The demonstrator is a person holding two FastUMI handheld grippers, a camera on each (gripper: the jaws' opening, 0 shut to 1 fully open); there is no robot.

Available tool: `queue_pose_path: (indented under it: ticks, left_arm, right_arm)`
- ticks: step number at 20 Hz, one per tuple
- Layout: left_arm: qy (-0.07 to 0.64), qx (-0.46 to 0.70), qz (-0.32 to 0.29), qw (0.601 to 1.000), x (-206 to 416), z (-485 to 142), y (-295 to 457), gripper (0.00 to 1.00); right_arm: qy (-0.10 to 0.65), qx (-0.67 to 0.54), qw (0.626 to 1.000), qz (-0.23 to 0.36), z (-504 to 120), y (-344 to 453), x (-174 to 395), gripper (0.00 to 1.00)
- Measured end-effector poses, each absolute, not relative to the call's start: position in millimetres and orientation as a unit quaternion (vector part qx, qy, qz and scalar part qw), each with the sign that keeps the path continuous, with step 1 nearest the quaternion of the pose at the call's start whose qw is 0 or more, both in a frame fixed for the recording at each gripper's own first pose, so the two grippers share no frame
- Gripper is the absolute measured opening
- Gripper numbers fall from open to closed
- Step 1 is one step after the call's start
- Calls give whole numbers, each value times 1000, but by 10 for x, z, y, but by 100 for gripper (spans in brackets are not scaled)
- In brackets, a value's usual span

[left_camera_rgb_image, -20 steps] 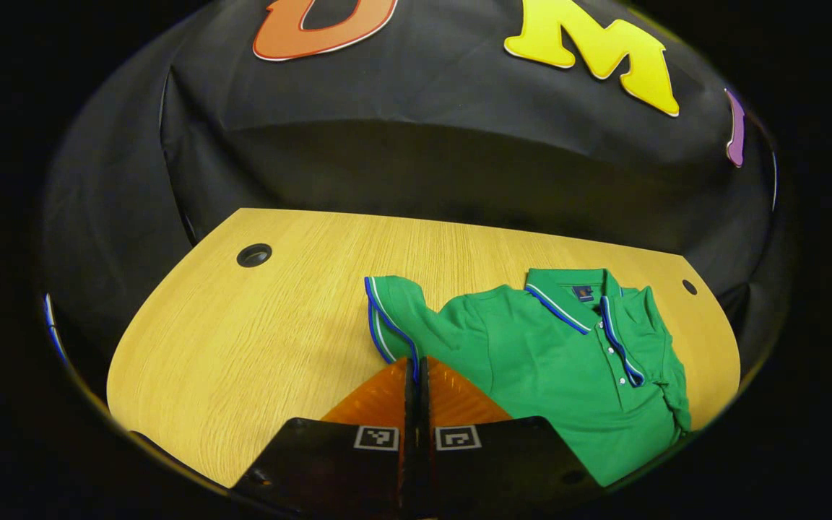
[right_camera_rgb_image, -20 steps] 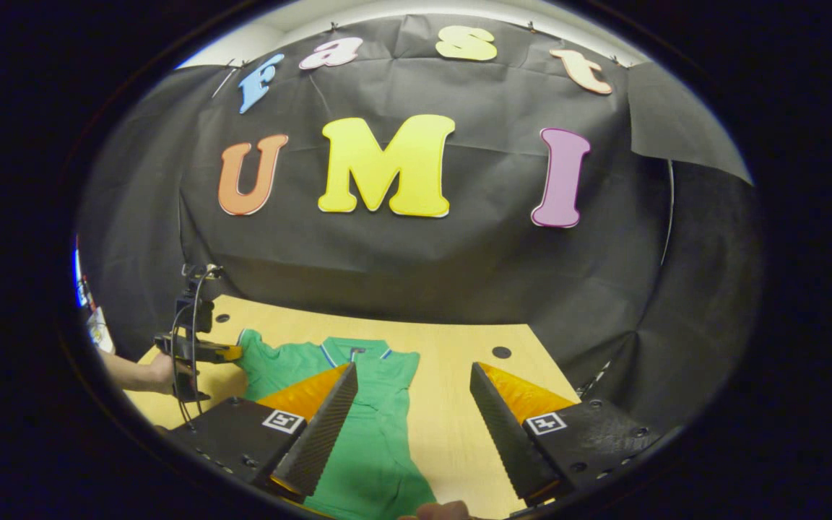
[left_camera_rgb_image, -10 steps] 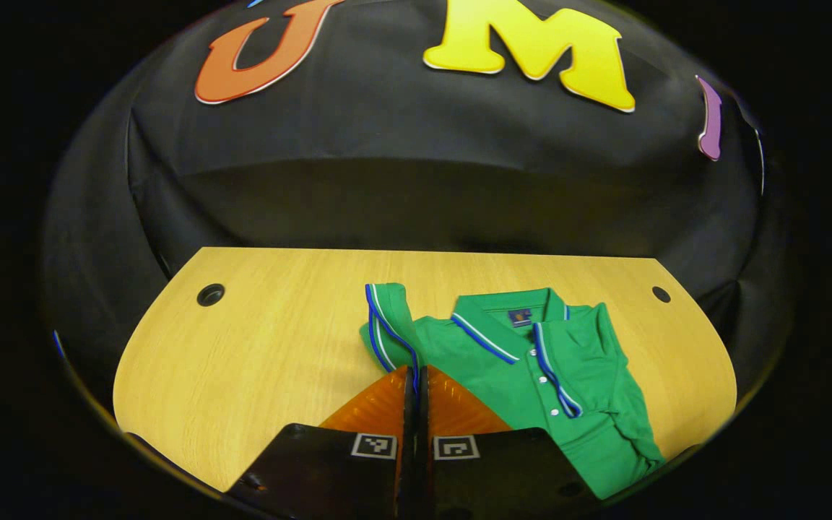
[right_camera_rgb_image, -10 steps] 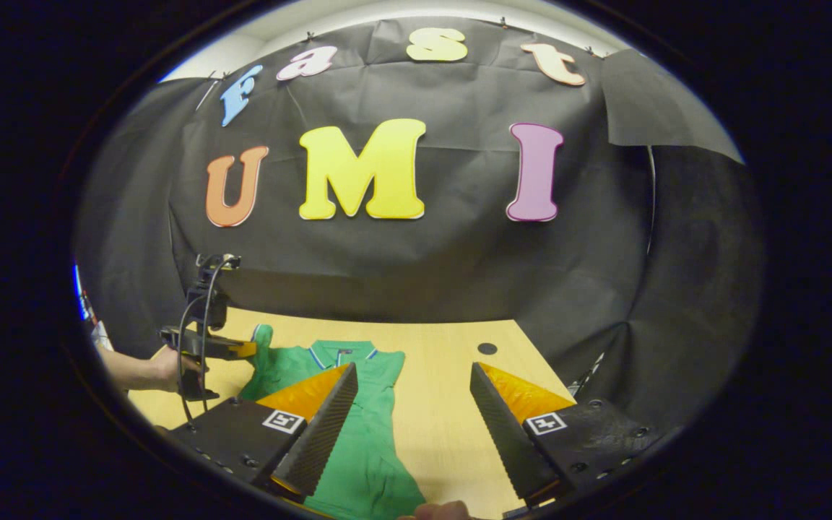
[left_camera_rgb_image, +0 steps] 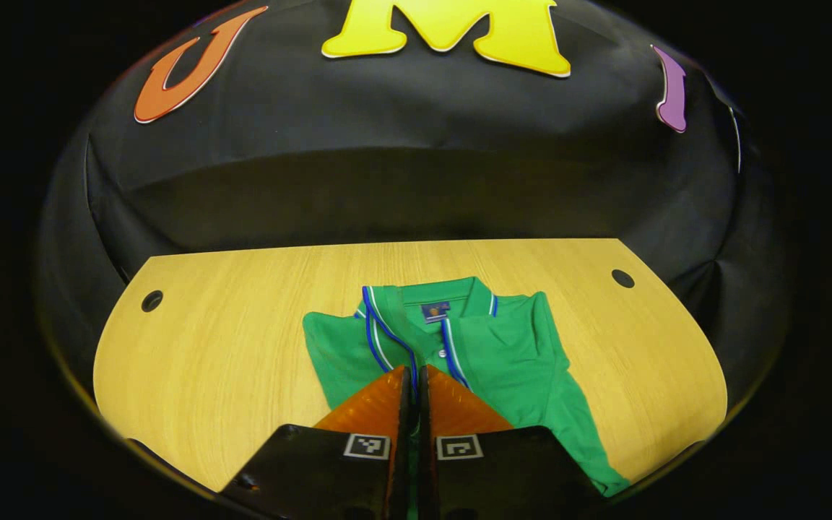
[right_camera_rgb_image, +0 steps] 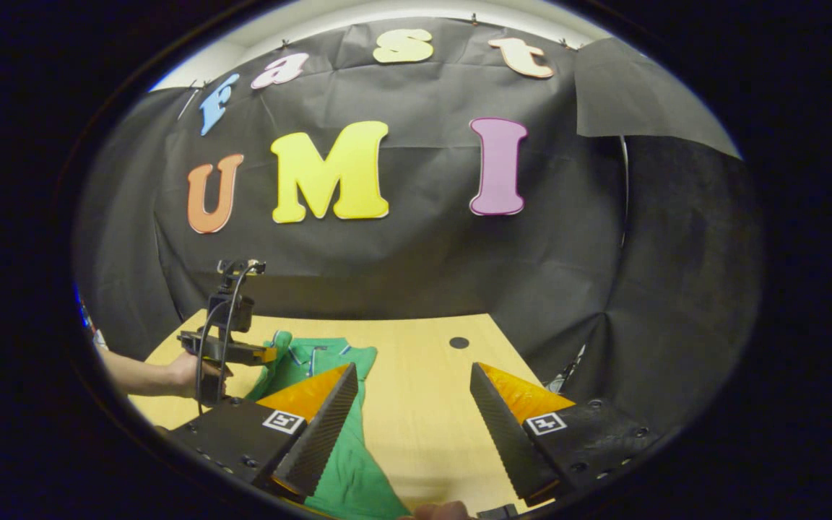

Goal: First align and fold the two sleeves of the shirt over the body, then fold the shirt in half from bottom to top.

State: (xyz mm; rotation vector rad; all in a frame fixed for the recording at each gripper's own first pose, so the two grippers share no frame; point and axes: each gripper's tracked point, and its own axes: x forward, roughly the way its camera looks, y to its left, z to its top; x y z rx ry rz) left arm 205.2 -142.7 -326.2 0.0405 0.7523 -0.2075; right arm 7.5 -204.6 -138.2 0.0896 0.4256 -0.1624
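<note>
A green polo shirt (left_camera_rgb_image: 524,354) with blue and white trim lies collar-away on the wooden table (left_camera_rgb_image: 228,347). My left gripper (left_camera_rgb_image: 414,372) is shut on the cuff of the shirt's left sleeve (left_camera_rgb_image: 376,328) and holds it lifted over the chest, beside the button placket. In the right gripper view the left gripper (right_camera_rgb_image: 266,354), held by a hand (right_camera_rgb_image: 178,372), grips that raised sleeve above the shirt (right_camera_rgb_image: 349,473). My right gripper (right_camera_rgb_image: 414,370) hovers open above the table, to the right of the shirt, with nothing between its fingers.
The table has a round cable hole near each far corner (left_camera_rgb_image: 151,300) (left_camera_rgb_image: 622,278). Black cloth walls close the booth behind and at both sides. Bare wood lies to the left and right of the shirt (right_camera_rgb_image: 423,404).
My left gripper has carried the sleeve from the shirt's left side inward over the chest. The right gripper stayed open and shifted only slightly.
</note>
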Motion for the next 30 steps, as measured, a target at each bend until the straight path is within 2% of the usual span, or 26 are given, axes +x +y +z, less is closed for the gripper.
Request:
queue_pose_path:
  ticks: [1, 3, 8, 17, 23, 27, 30]
  left_arm:
    - [365, 17, -103, 925, 2048, -3249, -1471, 12]
    - [355, 10, -106, 929, 2019, -3167, -1533, 23]
    - [311, 12, -85, 947, 1876, -2778, -1441, 100]
    - [230, -12, -61, 971, 1155, -1863, -1110, 100]
    - [191, 9, -38, 981, 590, -1542, -730, 100]
    - [201, -5, -32, 979, 236, -1593, -619, 100]
    - [237, -7, -31, 971, -70, -1847, -463, 100]
  right_arm:
    - [212, 45, 973, -81, -1392, -2073, 77, 95]
    - [211, 49, 973, -78, -1406, -2095, 88, 95]
    - [206, 55, 975, -58, -1390, -1992, 144, 94]
    - [200, 48, 979, -5, -1400, -1604, 213, 94]
    - [213, 34, 976, 17, -1499, -1408, 88, 94]
    - [232, 28, 972, 24, -1633, -1306, -64, 94]
    - [268, 17, 963, 27, -1888, -1299, -261, 96]
